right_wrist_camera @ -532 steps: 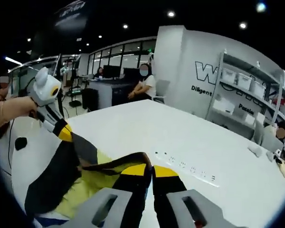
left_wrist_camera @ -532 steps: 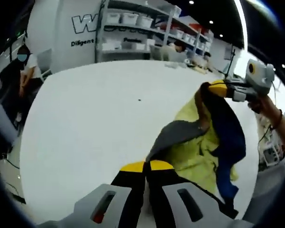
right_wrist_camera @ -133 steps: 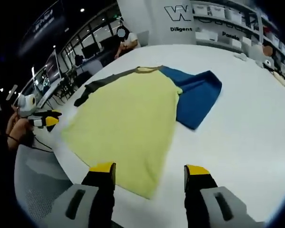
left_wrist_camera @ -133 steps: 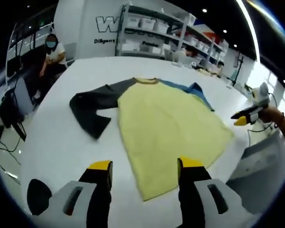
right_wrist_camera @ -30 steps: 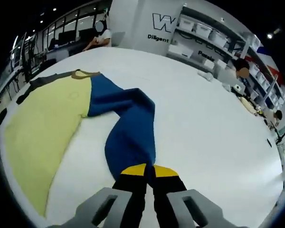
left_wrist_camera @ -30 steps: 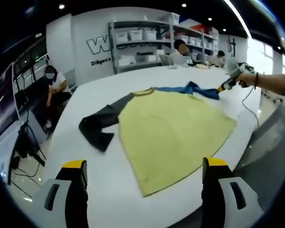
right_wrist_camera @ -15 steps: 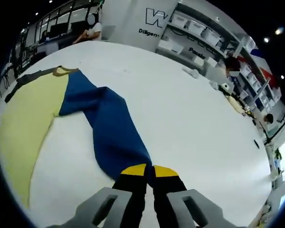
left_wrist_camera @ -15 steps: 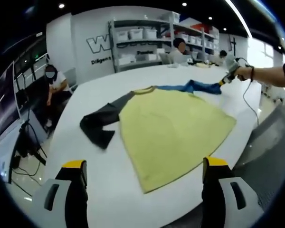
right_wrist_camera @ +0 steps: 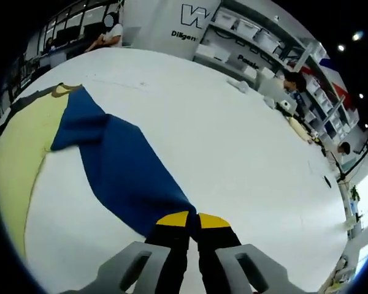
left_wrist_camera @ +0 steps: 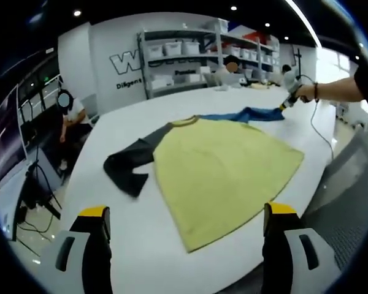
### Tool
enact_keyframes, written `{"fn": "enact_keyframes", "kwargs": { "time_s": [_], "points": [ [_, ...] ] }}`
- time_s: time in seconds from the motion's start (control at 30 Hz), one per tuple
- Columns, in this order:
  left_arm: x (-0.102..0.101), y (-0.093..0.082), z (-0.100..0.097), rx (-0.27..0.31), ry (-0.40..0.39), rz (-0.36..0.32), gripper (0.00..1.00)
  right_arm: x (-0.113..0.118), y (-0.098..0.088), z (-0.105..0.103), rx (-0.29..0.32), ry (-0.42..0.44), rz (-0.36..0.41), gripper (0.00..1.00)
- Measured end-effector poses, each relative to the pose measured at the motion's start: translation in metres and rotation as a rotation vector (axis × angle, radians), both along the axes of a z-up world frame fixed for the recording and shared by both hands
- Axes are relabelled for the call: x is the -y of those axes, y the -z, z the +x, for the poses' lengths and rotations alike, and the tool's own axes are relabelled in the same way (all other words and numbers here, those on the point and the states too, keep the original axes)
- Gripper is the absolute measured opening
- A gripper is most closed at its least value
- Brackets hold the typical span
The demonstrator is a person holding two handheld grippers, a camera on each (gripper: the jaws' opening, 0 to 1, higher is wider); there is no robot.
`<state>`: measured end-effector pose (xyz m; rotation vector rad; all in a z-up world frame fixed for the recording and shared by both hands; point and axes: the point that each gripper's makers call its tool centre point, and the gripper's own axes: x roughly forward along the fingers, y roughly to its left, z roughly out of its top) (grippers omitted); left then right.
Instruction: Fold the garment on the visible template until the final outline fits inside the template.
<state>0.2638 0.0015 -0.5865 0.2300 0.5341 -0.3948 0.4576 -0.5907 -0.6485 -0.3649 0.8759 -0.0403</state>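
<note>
White and broad, the surface [left_wrist_camera: 141, 116] stands in a workshop with shelving [left_wrist_camera: 184, 52] of white bins and a lettered wall behind it. From the left gripper view, the left gripper [left_wrist_camera: 184, 223] hangs off the near edge of the surface with its yellow-tipped jaws spread wide and nothing between them. Beyond it the garment [left_wrist_camera: 224, 168] lies flat on the surface, its yellow body spread toward the near edge, its dark grey sleeve [left_wrist_camera: 130, 162] bent out toward the left edge. From the right gripper view, the right gripper [right_wrist_camera: 192, 219] has its jaws pressed together on the end of the blue sleeve [right_wrist_camera: 119, 168], which runs out straight and flat from the yellow body; in the left gripper view the same gripper shows small at the far right side of the surface, held by a hand [left_wrist_camera: 303, 92] with a cable trailing down. A seated person [left_wrist_camera: 70, 116] is beyond the left edge, others by the shelving.
</note>
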Motion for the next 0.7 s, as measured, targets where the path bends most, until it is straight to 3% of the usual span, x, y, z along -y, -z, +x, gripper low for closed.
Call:
{"fn": "enact_keyframes", "kwargs": {
  "time_s": [0.33, 0.5, 0.7],
  "points": [
    [0.003, -0.001, 0.008, 0.005, 0.03, 0.022, 0.99, 0.018, 0.013, 0.008, 0.007, 0.065, 0.024, 0.0],
    [0.003, 0.0, 0.01, 0.005, 0.037, 0.027, 0.99, 0.018, 0.012, 0.003, 0.056, 0.151, 0.11, 0.01],
    [0.005, -0.001, 0.011, 0.005, 0.038, 0.017, 0.99, 0.014, -0.005, -0.004, 0.144, 0.234, 0.222, 0.22]
  ]
}}
